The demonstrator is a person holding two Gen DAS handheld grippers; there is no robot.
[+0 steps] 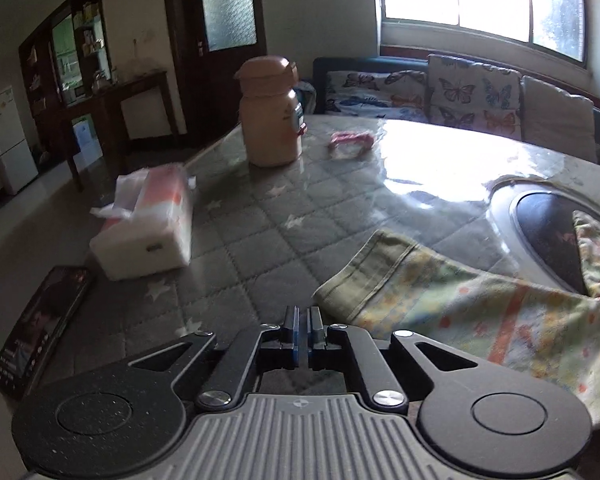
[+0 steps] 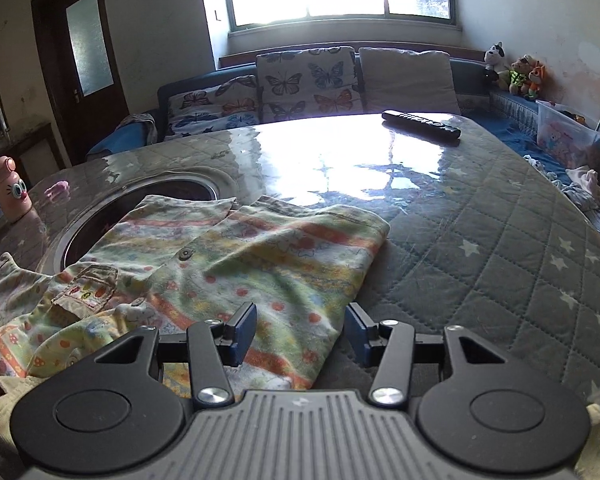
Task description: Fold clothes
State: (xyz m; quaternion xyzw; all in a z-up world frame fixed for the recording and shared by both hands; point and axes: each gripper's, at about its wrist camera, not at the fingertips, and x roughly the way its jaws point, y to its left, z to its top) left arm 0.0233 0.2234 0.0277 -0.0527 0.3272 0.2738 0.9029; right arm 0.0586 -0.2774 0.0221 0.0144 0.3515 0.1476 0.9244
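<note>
Jaws — left point(image 1: 302, 320) together, right point(image 2: 301, 326) apart, empty

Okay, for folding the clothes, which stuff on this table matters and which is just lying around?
For the job:
- patterned shirt
- left gripper, shut, empty
- right gripper, open over the shirt's hem

Just lying about:
- tissue pack
- pink flask
- remote control
- tablet
</note>
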